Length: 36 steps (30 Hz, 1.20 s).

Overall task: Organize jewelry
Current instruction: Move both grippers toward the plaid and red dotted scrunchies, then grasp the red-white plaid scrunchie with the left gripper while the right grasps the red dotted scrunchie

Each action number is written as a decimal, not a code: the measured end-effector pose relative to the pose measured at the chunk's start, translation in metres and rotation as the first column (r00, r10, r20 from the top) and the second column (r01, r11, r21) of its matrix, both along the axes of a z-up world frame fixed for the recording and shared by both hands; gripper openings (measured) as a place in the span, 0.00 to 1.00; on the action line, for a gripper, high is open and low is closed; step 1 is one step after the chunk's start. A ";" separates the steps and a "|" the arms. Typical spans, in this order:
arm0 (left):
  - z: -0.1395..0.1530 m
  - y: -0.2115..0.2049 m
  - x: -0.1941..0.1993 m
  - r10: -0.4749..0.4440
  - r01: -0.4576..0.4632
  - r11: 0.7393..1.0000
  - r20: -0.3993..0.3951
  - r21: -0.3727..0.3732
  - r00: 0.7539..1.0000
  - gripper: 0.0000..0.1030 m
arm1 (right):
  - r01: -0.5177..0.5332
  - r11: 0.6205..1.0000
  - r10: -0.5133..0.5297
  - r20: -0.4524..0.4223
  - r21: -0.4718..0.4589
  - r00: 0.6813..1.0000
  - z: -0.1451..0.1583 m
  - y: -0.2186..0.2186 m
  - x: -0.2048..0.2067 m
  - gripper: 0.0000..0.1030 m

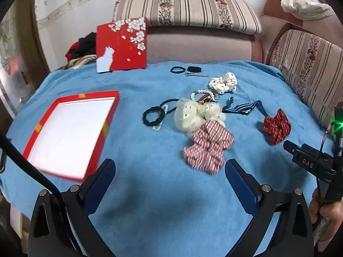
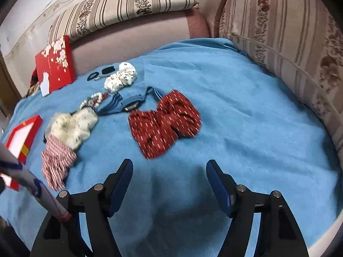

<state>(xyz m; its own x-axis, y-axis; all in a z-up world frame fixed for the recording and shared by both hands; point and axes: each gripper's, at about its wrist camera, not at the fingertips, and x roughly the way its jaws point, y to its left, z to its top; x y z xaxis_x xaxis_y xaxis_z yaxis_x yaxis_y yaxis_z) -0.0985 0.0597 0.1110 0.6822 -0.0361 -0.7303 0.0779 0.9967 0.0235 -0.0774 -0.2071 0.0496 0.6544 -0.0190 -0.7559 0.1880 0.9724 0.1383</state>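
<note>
Right wrist view: dark red scrunchie [image 2: 165,126] on blue cloth [image 2: 246,117], just ahead of right gripper [image 2: 169,171].
Right gripper: wide, empty.
Left gripper [image 1: 170,171]: wide, empty.
Handling: likely soft, light, squashy.
Grip spot: bunched middle fold.

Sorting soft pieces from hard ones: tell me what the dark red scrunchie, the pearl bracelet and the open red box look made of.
Dark red scrunchie: woven cloth, matte, gathered folds.
Pearl bracelet: glossy white beads, likely plastic or faux pearl; too small to tell.
Open red box: stiff cardboard, smooth red rim, white inside.
</note>
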 end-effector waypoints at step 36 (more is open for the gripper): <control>-0.019 -0.003 0.037 -0.152 0.106 0.966 -0.185 -0.236 0.971 0.12 | -0.060 0.985 0.066 -0.032 0.159 0.997 0.010 0.005 0.036 0.10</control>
